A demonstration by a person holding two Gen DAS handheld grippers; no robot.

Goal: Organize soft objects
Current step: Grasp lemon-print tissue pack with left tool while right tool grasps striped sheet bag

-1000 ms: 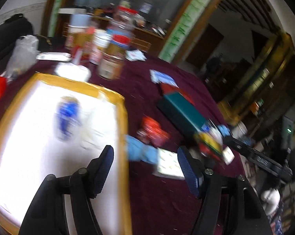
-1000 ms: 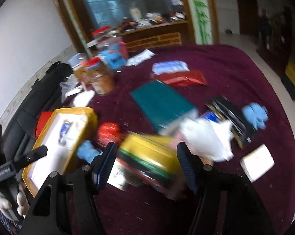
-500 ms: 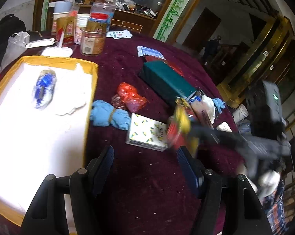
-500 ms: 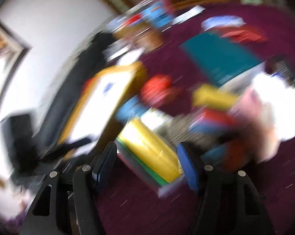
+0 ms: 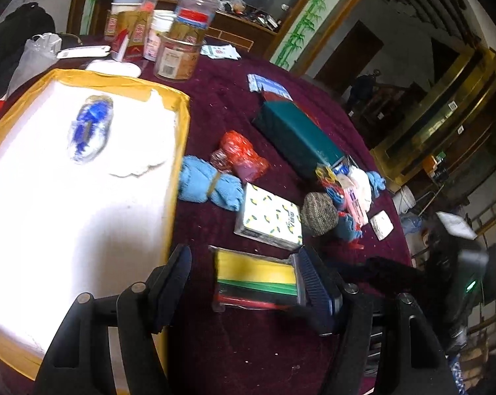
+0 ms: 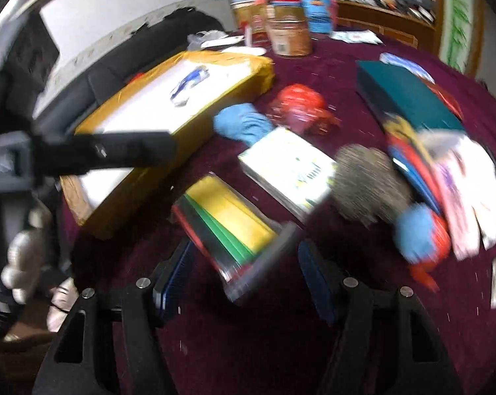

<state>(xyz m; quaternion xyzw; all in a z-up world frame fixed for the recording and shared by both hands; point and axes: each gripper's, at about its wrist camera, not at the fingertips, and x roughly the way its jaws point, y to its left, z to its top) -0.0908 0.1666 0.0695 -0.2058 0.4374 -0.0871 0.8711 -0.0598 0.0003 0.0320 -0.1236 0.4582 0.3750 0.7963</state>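
Note:
A clear pack of yellow, green, black and red cloths (image 6: 228, 227) lies slantwise between my right gripper's (image 6: 244, 247) fingertips, which are shut on its near end. From the left wrist the same pack (image 5: 254, 273) shows low on the maroon cloth beside the yellow-rimmed tray (image 5: 116, 80). My left gripper (image 5: 244, 253) hovers open above it and holds nothing. In the tray lie a blue-and-white bundle (image 5: 90, 128) and a white cloth (image 5: 142, 161). A blue rolled towel (image 5: 208, 187), a red wrapped bundle (image 5: 238, 158) and a grey knit ball (image 5: 318, 210) sit on the table.
A lemon-print tissue pack (image 5: 269, 217) and a long teal box (image 5: 297, 138) lie beyond the held pack. A mixed pile (image 5: 350, 191) sits at the right. Jars and cartons (image 5: 179, 56) crowd the far edge. A gloved hand (image 6: 24, 250) shows at the left.
My right gripper has swung the pack from over the right-hand pile down and left to beside the tray, rolling as it went. My left gripper has sunk a little toward the table.

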